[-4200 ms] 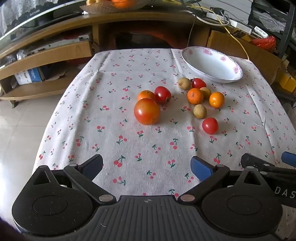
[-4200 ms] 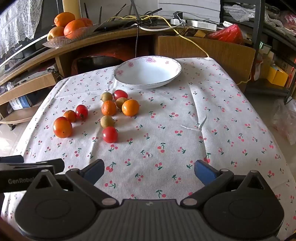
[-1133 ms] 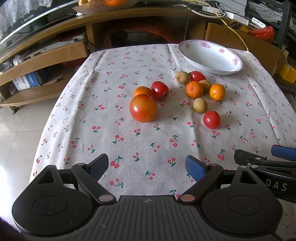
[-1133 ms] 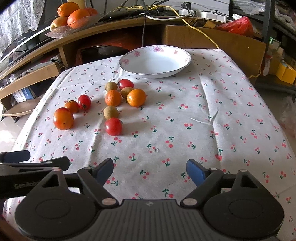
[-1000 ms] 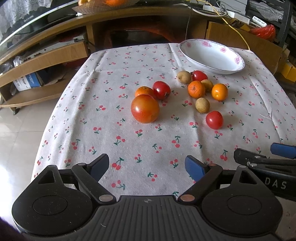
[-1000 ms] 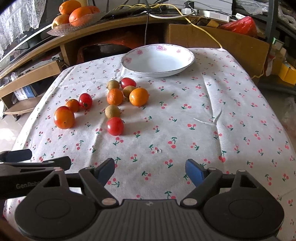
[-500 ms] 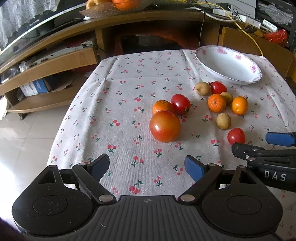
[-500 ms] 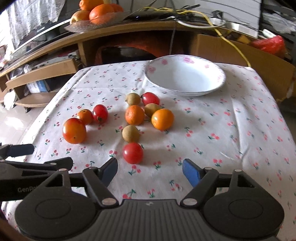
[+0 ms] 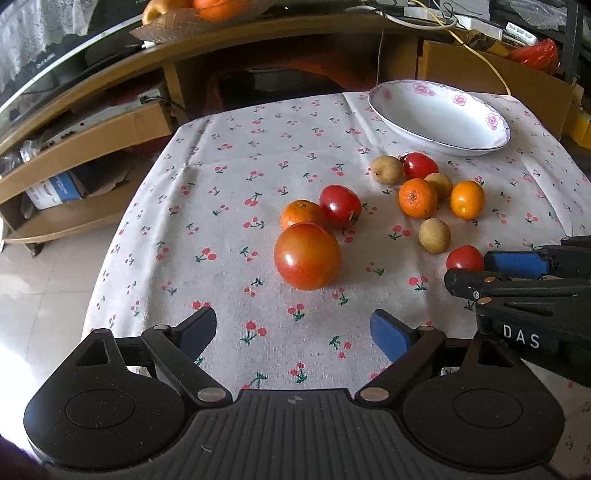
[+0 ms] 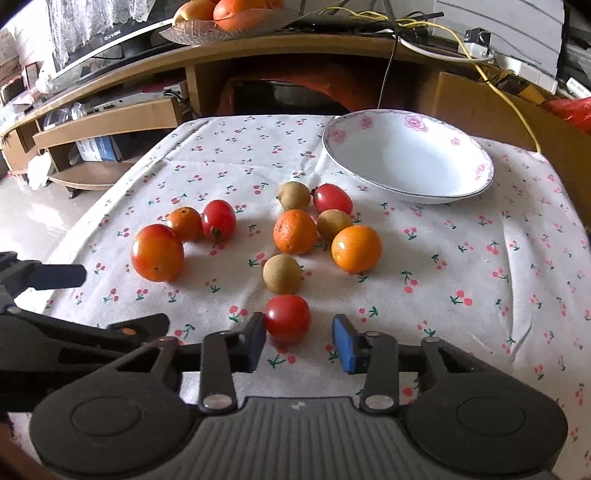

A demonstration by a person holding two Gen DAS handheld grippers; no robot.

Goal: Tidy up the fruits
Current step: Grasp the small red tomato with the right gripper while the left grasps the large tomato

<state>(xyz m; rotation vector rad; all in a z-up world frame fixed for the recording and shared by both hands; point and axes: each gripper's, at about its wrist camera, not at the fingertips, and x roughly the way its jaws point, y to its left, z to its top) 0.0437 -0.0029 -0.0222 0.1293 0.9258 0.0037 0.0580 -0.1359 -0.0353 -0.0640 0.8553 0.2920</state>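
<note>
Several fruits lie loose on the cherry-print tablecloth (image 10: 461,266). A small red tomato (image 10: 287,317) sits just ahead of my right gripper (image 10: 299,341), partly between its open jaws, the left pad close to it. A big orange-red tomato (image 9: 307,255) lies ahead of my open, empty left gripper (image 9: 293,330). Oranges (image 10: 356,248), brown round fruits (image 10: 282,272) and other red tomatoes (image 10: 218,218) lie between. An empty white flowered bowl (image 10: 408,157) stands at the far right. The right gripper also shows in the left wrist view (image 9: 480,269), around the small tomato (image 9: 463,257).
A wooden shelf unit (image 10: 110,118) runs behind the table, with a glass dish of oranges (image 10: 225,14) on top and cables (image 10: 498,74) at the right. The tiled floor (image 9: 40,280) lies beyond the table's left edge.
Both grippers have moved forward toward the fruit. The right gripper's jaws have narrowed and now flank the small red tomato. The left gripper is closer to the big tomato.
</note>
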